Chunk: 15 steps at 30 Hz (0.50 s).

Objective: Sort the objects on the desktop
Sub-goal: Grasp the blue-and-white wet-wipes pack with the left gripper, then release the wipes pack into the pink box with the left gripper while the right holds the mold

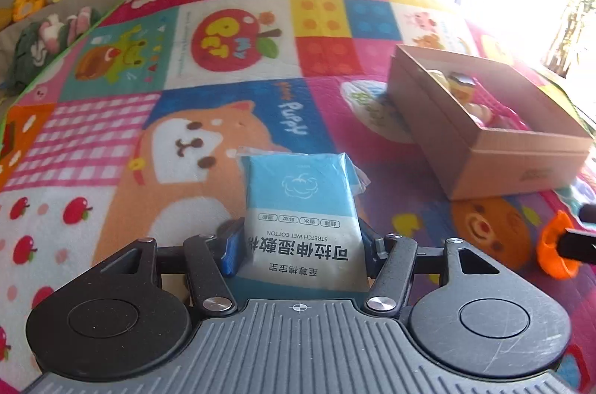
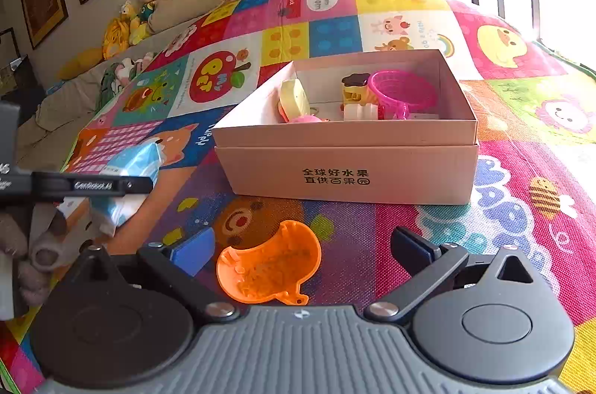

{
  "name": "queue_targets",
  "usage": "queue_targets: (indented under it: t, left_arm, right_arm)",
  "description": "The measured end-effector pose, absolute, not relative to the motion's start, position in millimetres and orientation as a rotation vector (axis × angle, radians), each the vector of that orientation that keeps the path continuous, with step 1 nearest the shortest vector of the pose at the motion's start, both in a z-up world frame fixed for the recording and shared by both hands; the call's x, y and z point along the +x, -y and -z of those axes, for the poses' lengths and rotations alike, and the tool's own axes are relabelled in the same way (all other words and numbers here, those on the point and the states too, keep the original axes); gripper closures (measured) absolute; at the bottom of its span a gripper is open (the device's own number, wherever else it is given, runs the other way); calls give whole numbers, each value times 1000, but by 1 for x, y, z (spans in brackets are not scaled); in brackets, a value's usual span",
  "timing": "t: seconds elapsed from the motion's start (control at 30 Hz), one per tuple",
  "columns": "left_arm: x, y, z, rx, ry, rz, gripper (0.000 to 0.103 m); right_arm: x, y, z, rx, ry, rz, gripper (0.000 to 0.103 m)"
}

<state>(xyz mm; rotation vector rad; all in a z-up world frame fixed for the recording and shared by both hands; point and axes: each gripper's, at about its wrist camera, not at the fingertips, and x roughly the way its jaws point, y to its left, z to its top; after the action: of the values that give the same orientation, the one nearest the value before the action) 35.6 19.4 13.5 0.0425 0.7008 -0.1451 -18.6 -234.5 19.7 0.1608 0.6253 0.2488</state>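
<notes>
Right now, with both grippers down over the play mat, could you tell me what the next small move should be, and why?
Probably lift the blue wipes packet and carry it toward the cardboard box. The left gripper already clamps it, and the box holds other sorted toys. The right gripper stands open around the orange toy, not yet gripping.

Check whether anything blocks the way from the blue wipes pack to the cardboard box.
Nothing visible does. The left tool grips the wipes pack, and only bare play mat lies between it and the open cardboard box.
</notes>
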Motion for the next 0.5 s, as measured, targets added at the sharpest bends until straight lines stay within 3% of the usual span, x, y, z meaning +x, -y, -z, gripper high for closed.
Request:
queue_targets:
  t: [0.23, 0.33, 0.5]
  left_arm:
    - [-8, -6, -14, 30, -700, 297, 32]
    - [-14, 1, -11, 78, -674, 274, 19]
    - [-6, -3, -5, 57, -694, 232, 8]
  right_arm:
    - [-16, 231, -18, 147, -648, -236, 0]
    - [-14, 231, -17, 147, -664, -229, 0]
    - [-11, 229, -15, 138, -691, -231, 0]
